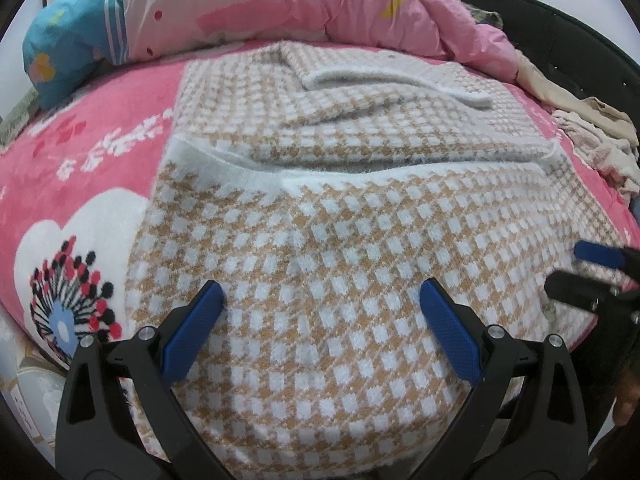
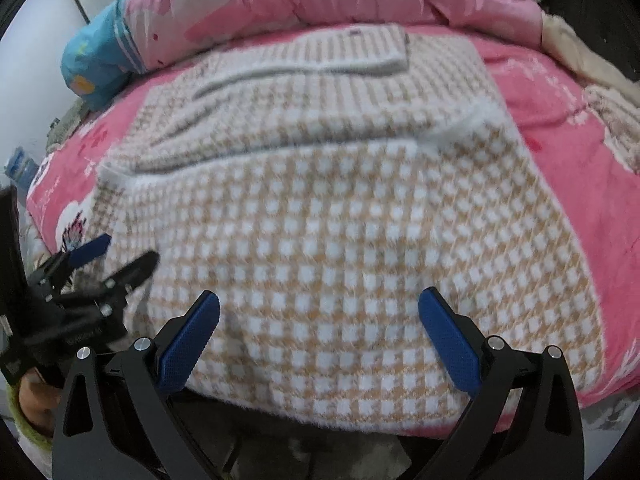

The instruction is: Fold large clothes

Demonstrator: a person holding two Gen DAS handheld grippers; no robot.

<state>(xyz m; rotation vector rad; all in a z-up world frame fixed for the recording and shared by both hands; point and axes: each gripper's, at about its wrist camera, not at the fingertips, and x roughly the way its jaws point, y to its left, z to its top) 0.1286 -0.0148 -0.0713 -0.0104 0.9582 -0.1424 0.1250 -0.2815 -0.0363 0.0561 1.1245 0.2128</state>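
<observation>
A pink bed cover (image 1: 100,120) w/ white flower print spans the whole bed and carries everything. At its far edge a crumpled pink quilt (image 1: 280,4) is heaped, w/ a teal-and-pink pillow (image 1: 68,48) at the far-left corner; a pile of beige clothes (image 1: 580,124) sits at the right edge. The task item, a large tan-and-white checked sweater (image 1: 320,280), lies flat across the middle of the bed, reaching from near the quilt down to the near edge, where its hem hangs slightly over in the right wrist view (image 2: 320,260). Its far part is partly folded: a sleeve w/ fuzzy white cuff (image 1: 400,84) lies across the upper body, and a white band crosses the width about mid-garment. The left gripper (image 1: 320,296) hovers over the near-left portion of the sweater, jaws spread wide apart, holding nothing, checked fabric showing between the blue pads (image 1: 192,332); can't tell if the tips touch the knit. The right gripper (image 2: 320,300) is over the near-right portion by the hem, jaws likewise wide apart and empty. Each shows in the other's view: right gripper at the right edge of the left wrist view (image 1: 580,276), left gripper at the left edge of the right wrist view (image 2: 100,264), both just beside the sweater's sides.
</observation>
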